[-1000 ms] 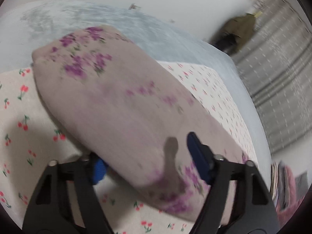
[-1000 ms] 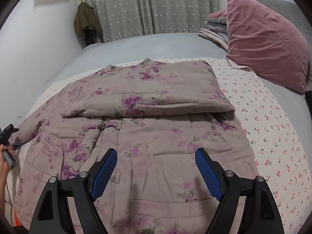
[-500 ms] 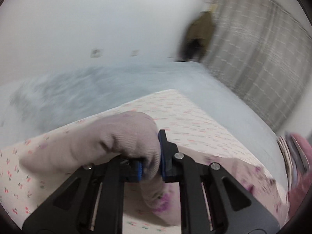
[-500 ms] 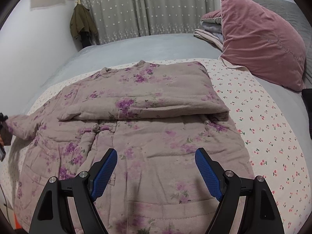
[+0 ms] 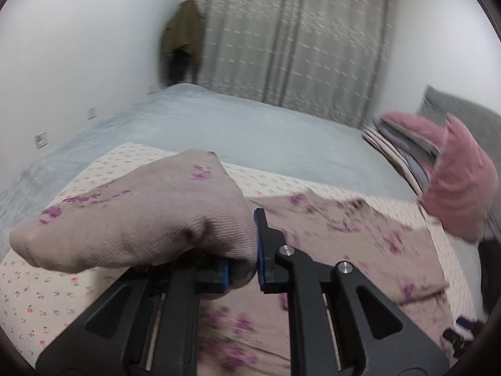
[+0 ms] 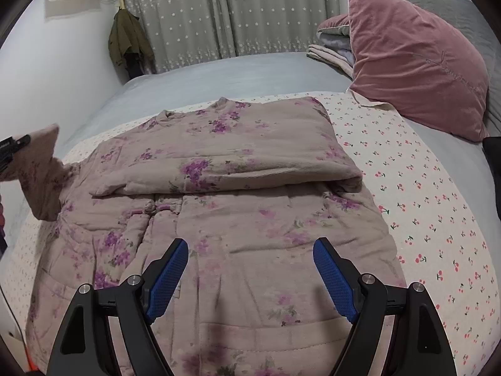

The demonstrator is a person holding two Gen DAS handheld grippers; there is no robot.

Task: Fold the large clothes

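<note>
A padded mauve coat (image 6: 238, 206) with purple flowers lies spread on the bed, one sleeve folded across its chest. Its other sleeve (image 5: 134, 216) is lifted off the bed, pinched in my left gripper (image 5: 242, 269), whose blue pads are shut on the cuff. In the right wrist view that raised sleeve (image 6: 40, 172) hangs at the far left with the left gripper (image 6: 12, 148) at its end. My right gripper (image 6: 250, 282) hovers open over the coat's lower half, nothing between its fingers.
A cherry-print sheet (image 6: 438, 219) covers the grey-blue bed (image 6: 219, 72). A pink velvet pillow (image 6: 416, 62) and stacked folded blankets (image 6: 332, 50) sit at the right. Grey curtains (image 6: 225, 12) and a hanging green jacket (image 6: 128, 40) stand behind, a white wall on the left.
My left gripper closed on the sleeve cuff and lifted it up off the bed, swinging toward the coat's body. The right gripper stayed where it was, open.
</note>
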